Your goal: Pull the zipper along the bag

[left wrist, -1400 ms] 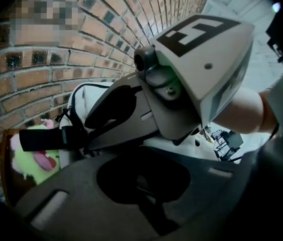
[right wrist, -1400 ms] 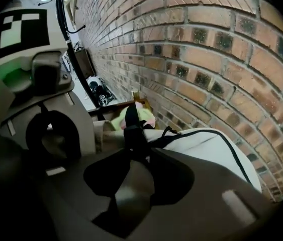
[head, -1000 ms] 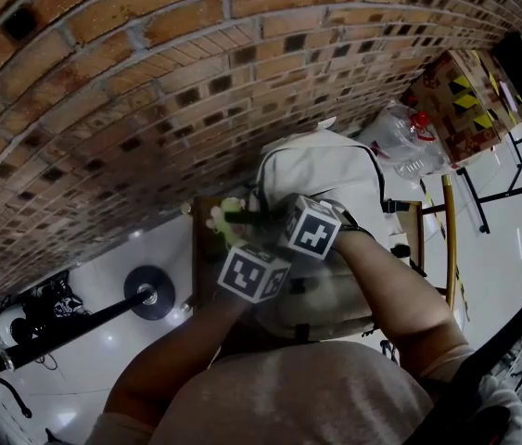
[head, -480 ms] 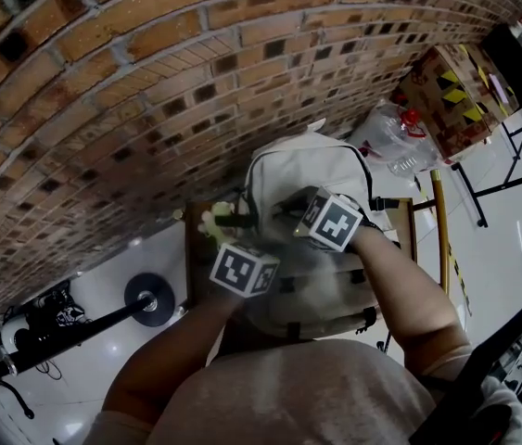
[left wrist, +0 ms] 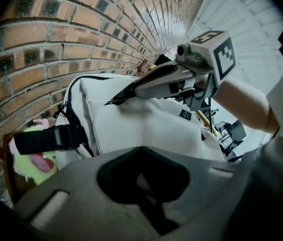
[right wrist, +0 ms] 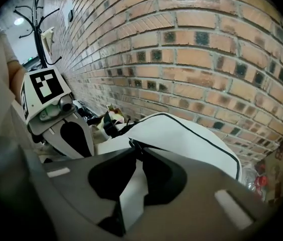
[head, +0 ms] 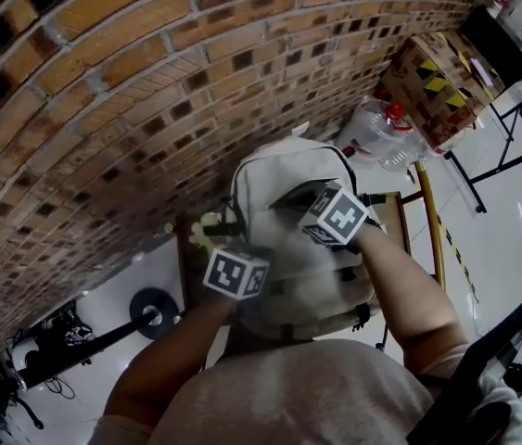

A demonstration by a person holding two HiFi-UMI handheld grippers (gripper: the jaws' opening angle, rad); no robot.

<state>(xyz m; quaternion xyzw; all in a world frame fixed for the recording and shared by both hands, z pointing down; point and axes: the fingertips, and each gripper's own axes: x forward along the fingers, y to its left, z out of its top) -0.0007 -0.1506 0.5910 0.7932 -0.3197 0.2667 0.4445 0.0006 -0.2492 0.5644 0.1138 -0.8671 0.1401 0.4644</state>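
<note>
A pale bag (head: 284, 179) stands on a small wooden surface (head: 393, 219) against a brick wall (head: 103, 100), hiding most of that surface. The right tool (right wrist: 133, 146), whose jaws have just been closing, pinches the dark zipper pull (right wrist: 130, 143) at the bag's upper edge. The pull is tiny and half covered by the jaw tips. The left tool (left wrist: 141, 152) is pressed together on a fold of the bag's fabric, of which only a sliver shows. A green-and-pink soft toy (left wrist: 30, 159) sits partly concealed behind a black strap (left wrist: 45, 138).
</note>
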